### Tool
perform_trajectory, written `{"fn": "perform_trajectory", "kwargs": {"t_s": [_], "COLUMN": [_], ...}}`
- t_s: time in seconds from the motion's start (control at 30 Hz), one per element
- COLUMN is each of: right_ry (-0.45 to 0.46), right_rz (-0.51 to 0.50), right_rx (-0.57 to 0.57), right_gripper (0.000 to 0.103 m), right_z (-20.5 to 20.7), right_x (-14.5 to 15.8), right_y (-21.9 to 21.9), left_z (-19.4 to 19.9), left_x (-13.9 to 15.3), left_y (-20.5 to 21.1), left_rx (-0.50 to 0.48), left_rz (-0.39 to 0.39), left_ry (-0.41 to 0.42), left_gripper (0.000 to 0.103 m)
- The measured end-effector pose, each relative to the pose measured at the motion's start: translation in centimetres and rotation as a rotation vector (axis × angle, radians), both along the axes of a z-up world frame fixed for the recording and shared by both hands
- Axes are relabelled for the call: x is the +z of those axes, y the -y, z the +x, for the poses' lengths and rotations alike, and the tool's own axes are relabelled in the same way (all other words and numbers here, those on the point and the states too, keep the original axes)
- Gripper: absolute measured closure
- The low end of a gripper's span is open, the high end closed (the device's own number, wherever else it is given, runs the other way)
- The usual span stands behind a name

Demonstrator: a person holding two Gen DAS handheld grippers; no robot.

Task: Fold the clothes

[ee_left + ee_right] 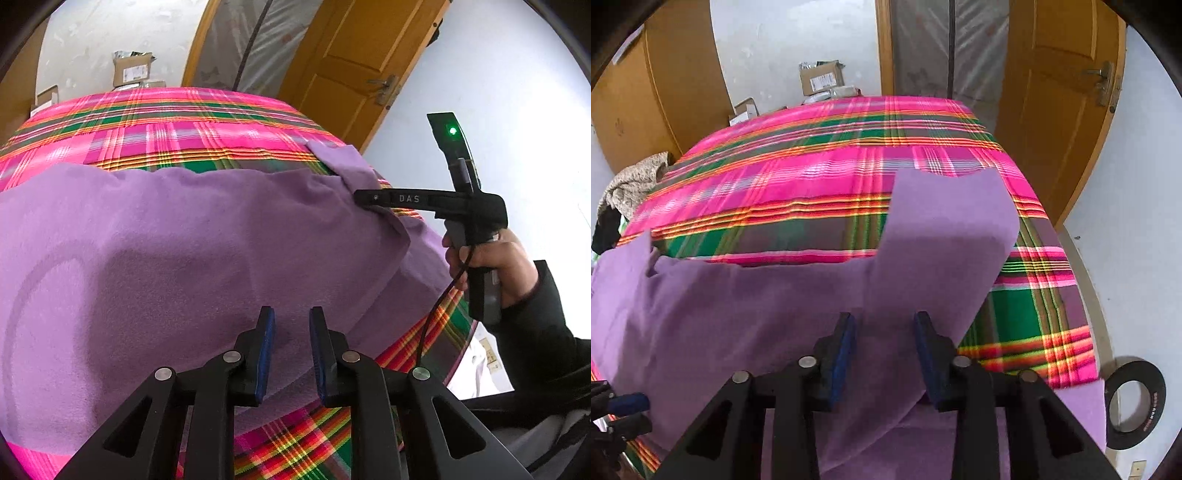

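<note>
A purple garment lies spread over the near part of a bed with a pink and green plaid cover. My left gripper hovers low over the garment's near edge. Its blue pads stand apart with nothing pinched between them. A hand holds my right gripper at the garment's right side, its tip against a raised fold by the sleeve. In the right wrist view the right gripper is open over the purple garment. A folded-over sleeve flap lies just ahead.
Cardboard boxes stand beyond the bed's far edge, beside a wooden door. A heap of other clothes lies at the bed's left. A black ring-shaped roll rests on the floor at the right. The left gripper's blue pad shows at the lower left.
</note>
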State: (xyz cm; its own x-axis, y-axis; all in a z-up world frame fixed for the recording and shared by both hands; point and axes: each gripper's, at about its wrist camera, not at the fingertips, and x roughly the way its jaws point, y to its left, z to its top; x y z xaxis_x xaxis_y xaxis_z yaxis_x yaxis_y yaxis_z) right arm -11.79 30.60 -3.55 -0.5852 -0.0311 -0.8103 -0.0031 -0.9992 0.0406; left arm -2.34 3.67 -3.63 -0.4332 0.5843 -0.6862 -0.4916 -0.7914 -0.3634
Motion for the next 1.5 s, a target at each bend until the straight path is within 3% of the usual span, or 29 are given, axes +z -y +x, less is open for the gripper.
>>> {"fn": "perform_trajectory", "kwargs": {"t_s": [0.03,0.07,0.27,0.37,0.47,0.57,0.67,0.7,0.93,1.13,1.33,1.37,1.4,1.43,1.5], "right_ry": [-0.008,-0.021,-0.121,-0.146,-0.129,-0.116,-0.132,-0.132,-0.117,-0.056,0.009,0.009,0.006,0.005,0.002], "right_rz": [-0.013,-0.034,-0.21,-0.252,-0.239,-0.248,-0.263,-0.261,-0.17,-0.046,-0.01,-0.005,0.003,0.013,-0.017], "right_rx": [-0.005,-0.012,-0.098,-0.177,-0.226,-0.215,-0.154,-0.13,0.023,0.03,0.037,0.041,0.038,0.029,0.022], "right_gripper": [0.102,0.102,0.103,0.103,0.102,0.1,0.078,0.072,0.07,0.07,0.07,0.07,0.079,0.097,0.1], "right_z": [0.2,0.6,4.7,7.5,9.4,9.8,9.0,8.3,3.8,0.3,-1.5,-1.5,-1.5,-1.5,-1.5], "right_x": [0.1,0.4,2.4,2.7,2.3,2.4,3.0,3.1,3.0,1.5,-0.3,-0.5,-0.5,-0.5,-0.4], "right_y": [-0.4,-1.0,-5.7,-8.2,-9.6,-9.3,-7.6,-6.8,-1.6,0.4,0.6,0.5,0.4,0.2,-0.5], "left_z": [0.0,0.0,0.2,0.3,0.5,0.5,0.5,0.5,0.1,-0.7,-0.9,-0.9,-0.9,-0.9,-0.9], "left_x": [0.0,-0.1,-0.2,-0.2,-0.2,0.0,0.1,0.1,0.8,0.6,0.3,0.3,0.3,0.3,0.3], "left_y": [0.0,0.0,-0.5,-1.0,-1.6,-2.3,-3.0,-3.2,-3.1,-2.9,-2.9,-2.8,-2.8,-2.8,-2.8], "left_rx": [0.0,-0.001,-0.022,-0.036,-0.051,-0.065,-0.068,-0.064,0.034,0.104,0.11,0.11,0.11,0.11,0.11], "left_rz": [0.0,0.0,-0.009,-0.014,-0.017,-0.024,-0.035,-0.045,-0.122,-0.179,-0.189,-0.189,-0.188,-0.187,-0.184], "left_ry": [0.001,0.003,-0.001,-0.005,-0.012,-0.017,-0.022,-0.025,-0.069,-0.07,-0.062,-0.062,-0.062,-0.061,-0.06], "left_gripper": [0.083,0.083,0.083,0.083,0.074,0.066,0.062,0.062,0.062,0.062,0.062,0.062,0.062,0.062,0.062]}}
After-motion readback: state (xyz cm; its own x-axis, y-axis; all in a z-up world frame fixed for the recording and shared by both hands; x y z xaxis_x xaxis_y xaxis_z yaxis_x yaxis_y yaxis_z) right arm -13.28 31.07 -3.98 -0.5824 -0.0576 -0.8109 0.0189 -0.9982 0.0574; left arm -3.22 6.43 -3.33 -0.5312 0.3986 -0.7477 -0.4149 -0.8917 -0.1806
